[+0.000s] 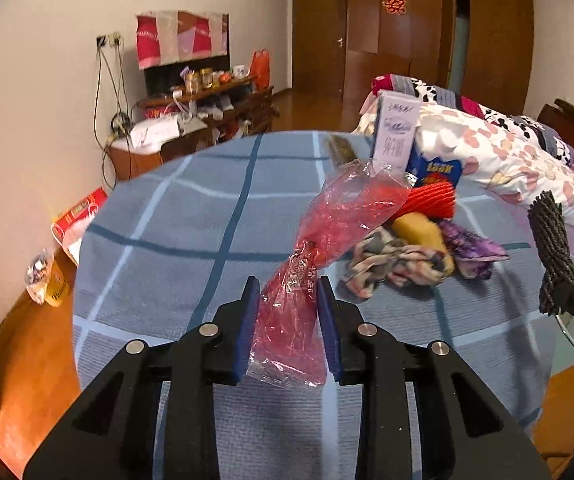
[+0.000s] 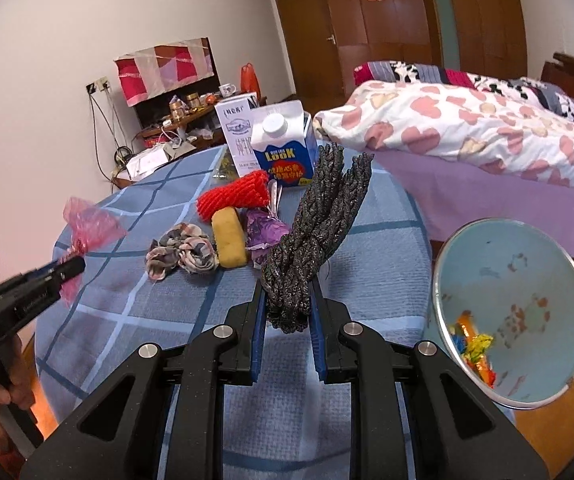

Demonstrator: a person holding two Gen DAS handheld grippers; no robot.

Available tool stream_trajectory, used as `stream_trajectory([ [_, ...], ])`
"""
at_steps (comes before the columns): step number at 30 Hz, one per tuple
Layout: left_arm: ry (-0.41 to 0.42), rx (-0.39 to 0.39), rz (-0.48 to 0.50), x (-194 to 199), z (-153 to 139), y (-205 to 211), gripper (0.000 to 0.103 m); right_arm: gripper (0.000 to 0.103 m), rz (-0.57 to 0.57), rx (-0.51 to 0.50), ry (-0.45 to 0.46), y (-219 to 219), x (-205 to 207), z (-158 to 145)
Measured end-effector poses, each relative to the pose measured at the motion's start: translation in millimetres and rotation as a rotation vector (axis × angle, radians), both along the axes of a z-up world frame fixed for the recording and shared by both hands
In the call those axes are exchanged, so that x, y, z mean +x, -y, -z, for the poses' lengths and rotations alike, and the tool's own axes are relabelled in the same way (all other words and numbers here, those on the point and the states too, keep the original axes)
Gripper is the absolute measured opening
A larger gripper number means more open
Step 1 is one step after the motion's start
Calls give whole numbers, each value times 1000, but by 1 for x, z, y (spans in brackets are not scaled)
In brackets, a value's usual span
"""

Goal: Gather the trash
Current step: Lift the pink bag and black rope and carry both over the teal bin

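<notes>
Between my left gripper's [image 1: 287, 284] jaws sits a red wrapper [image 1: 327, 232], pinched and held above the table [image 1: 167, 216]. My right gripper [image 2: 287, 292] clamps a dark rope bundle [image 2: 319, 224] standing upright. Just right of those jaws tilts a bowl [image 2: 527, 280] holding candy wrappers [image 2: 471, 352]. Ahead lie a rag [image 2: 183, 254], sponge [image 2: 229, 238], red net [image 2: 235, 196] and two cartons [image 2: 285, 148].

I count two cartons [image 2: 283, 148], one red net [image 2: 233, 195], one sponge [image 2: 229, 238], one basin [image 2: 519, 276], and one candy wrapper pile [image 2: 471, 350].
</notes>
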State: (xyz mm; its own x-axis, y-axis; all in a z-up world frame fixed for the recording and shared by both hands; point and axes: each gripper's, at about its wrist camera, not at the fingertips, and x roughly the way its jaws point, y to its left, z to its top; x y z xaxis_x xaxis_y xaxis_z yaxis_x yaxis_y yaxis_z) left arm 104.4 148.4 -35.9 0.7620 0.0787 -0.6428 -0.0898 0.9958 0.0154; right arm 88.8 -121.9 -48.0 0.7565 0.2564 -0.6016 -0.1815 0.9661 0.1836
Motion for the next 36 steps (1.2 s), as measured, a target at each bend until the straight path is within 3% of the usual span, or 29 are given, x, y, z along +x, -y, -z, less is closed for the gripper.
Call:
stream_trajectory([
  [5,24,59,20,-7,-10,23,30,20,-1,-16,12,4,-10,-3],
  [36,34,73,203,-29,-22,123,30,20,82,-90,47,64,-50,-9],
])
